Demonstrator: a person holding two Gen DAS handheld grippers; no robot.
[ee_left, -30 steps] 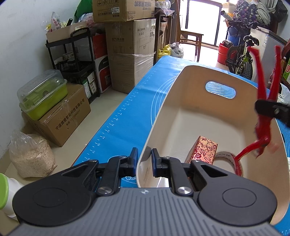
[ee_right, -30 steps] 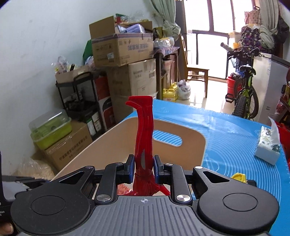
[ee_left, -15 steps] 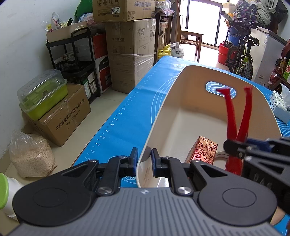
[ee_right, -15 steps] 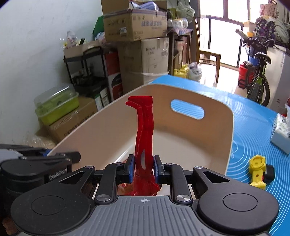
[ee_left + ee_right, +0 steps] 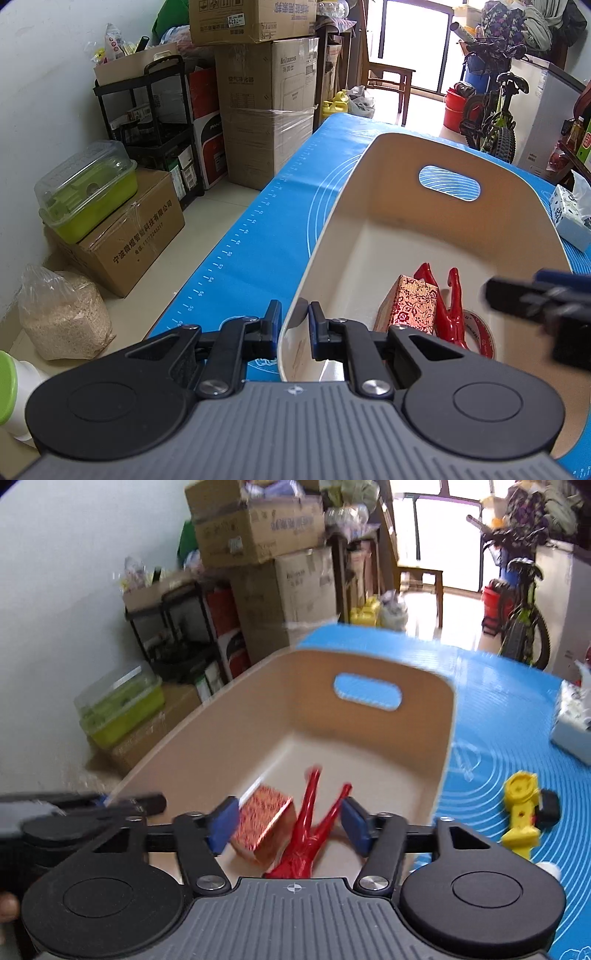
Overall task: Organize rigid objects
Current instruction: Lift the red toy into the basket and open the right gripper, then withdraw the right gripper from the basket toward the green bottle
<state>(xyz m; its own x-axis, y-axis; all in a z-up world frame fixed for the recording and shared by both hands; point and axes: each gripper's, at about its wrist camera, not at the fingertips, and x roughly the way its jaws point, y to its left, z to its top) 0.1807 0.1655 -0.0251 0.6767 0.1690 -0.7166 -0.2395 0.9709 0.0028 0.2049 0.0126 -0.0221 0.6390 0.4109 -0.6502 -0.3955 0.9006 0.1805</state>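
Note:
A cream bin (image 5: 369,192) (image 5: 447,731) stands on the blue mat. My left gripper (image 5: 291,325) is shut on the bin's near-left rim. Inside the bin lie a red patterned box (image 5: 410,306) (image 5: 264,818), red plastic tongs (image 5: 450,314) (image 5: 310,830) and a roll of tape (image 5: 480,336). My right gripper (image 5: 288,825) hangs over the bin with its jaws opening; the tongs lie loose below and between the pads, which do not press on them. Its fingers (image 5: 535,299) show blurred at the right of the left wrist view.
A yellow toy piece (image 5: 524,812) lies on the blue mat (image 5: 498,701) right of the bin. A tissue pack (image 5: 570,218) (image 5: 572,720) sits further back right. Cardboard boxes, a black shelf and a bicycle stand beyond the table.
The right gripper sank into the bin, opened and let go of the red tongs, which dropped beside the patterned box. The left gripper kept its hold on the rim.

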